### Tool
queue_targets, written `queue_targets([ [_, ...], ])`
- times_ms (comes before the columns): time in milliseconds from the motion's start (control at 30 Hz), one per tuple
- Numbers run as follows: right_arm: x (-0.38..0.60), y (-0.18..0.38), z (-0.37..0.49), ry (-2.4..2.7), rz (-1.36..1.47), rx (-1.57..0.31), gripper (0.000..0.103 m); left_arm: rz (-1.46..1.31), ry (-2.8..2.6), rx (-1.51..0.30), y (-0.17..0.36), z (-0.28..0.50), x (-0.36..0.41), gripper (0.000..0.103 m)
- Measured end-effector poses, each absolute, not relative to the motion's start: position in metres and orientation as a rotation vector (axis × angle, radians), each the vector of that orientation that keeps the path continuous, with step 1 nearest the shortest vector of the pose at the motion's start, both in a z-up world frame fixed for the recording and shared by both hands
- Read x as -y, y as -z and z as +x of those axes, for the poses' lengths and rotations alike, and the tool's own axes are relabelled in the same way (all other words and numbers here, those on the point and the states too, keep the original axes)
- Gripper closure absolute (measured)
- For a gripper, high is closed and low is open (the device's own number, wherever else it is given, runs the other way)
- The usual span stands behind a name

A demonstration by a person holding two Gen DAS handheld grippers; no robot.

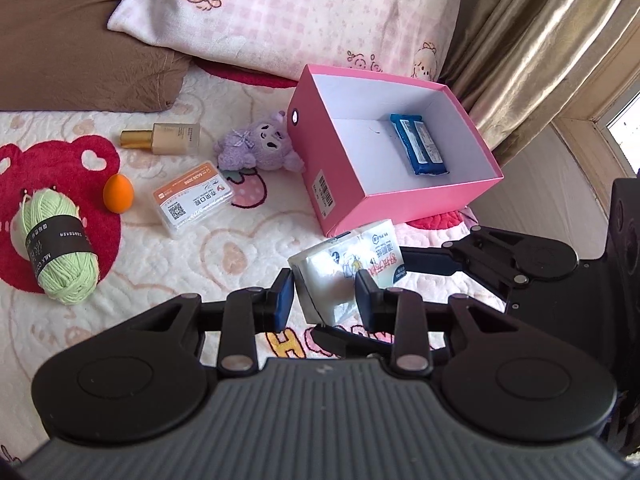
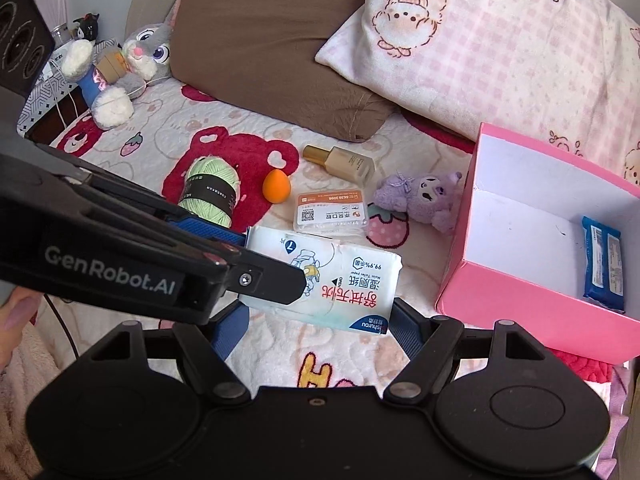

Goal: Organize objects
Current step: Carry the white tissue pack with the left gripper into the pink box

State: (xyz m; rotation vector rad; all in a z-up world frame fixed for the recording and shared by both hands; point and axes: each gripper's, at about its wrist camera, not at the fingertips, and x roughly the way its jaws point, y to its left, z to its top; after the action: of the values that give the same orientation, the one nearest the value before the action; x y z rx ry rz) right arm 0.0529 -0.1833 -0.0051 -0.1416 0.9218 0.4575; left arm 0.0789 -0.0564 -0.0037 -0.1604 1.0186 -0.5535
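Two claws, the left claw (image 1: 325, 300) and the right claw (image 2: 320, 330), both squeeze the pack of wipes (image 2: 328, 280), held up beside the pink box (image 2: 560, 280), likely to drop it in.

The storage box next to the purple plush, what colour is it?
The box is pink outside, white inside; clearest in the left wrist view.

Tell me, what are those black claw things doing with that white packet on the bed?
A person is tidying bed clutter into the pink box. Both grippers, left gripper and right gripper, grip the white wipes pack together above the blanket. A blue pack is already inside. The yarn, orange sponge and purple plush still wait.
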Motion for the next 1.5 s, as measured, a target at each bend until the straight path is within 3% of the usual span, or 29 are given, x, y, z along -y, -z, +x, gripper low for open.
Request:
queue_targets([
  [733, 0.293, -0.041, 0.116, -0.322, -0.195, -0.860, 0.021, -0.182, 0.657, -0.978, -0.024, 0.168, 0.177, 0.067],
  [1133, 0.359, 0.000, 0.209, -0.299, -0.172, -0.938, 0.023, -0.238, 0.615, -1.022, 0.021, 0.257, 0.244, 0.069],
  [1200, 0.367, 0.011, 0.226, -0.281, -0.182, -0.952, 0.025, -0.253, 0.614, -1.011, 0.031, 0.271, 0.250, 0.069],
  [1267, 0.374, 0.021, 0.240, -0.273, -0.192, -0.970, 0.034, -0.245, 0.593, -1.020, 0.042, 0.284, 0.258, 0.067],
  [1500, 0.394, 0.057, 0.280, -0.286, -0.193, -1.033, 0.037, -0.218, 0.548, -1.044, 0.073, 0.309, 0.282, 0.067],
])
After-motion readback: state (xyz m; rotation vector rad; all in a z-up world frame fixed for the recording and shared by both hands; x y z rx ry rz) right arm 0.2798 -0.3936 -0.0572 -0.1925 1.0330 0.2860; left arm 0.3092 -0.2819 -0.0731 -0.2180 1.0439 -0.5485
